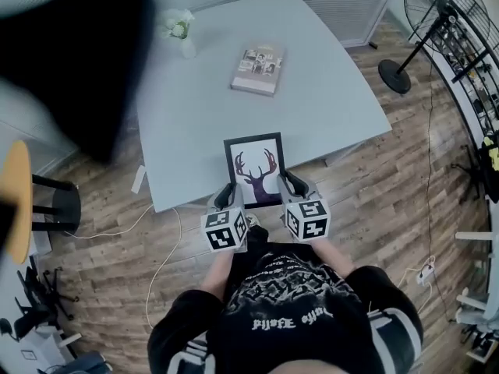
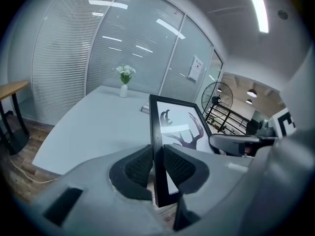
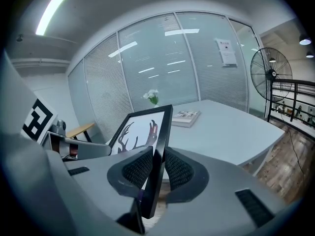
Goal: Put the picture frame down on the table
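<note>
A black picture frame with a purple deer-head print is held between both grippers at the table's near edge, its lower part over the floor. My left gripper is shut on the frame's left edge. My right gripper is shut on the right edge. The print faces up toward me, and the frame tilts above the grey tabletop. In the right gripper view the frame rises between the dark ribbed pads.
A book lies flat at the table's middle. A small white vase of flowers stands at the far left. A standing fan is at the right, a black stool at the left, cables on the wooden floor.
</note>
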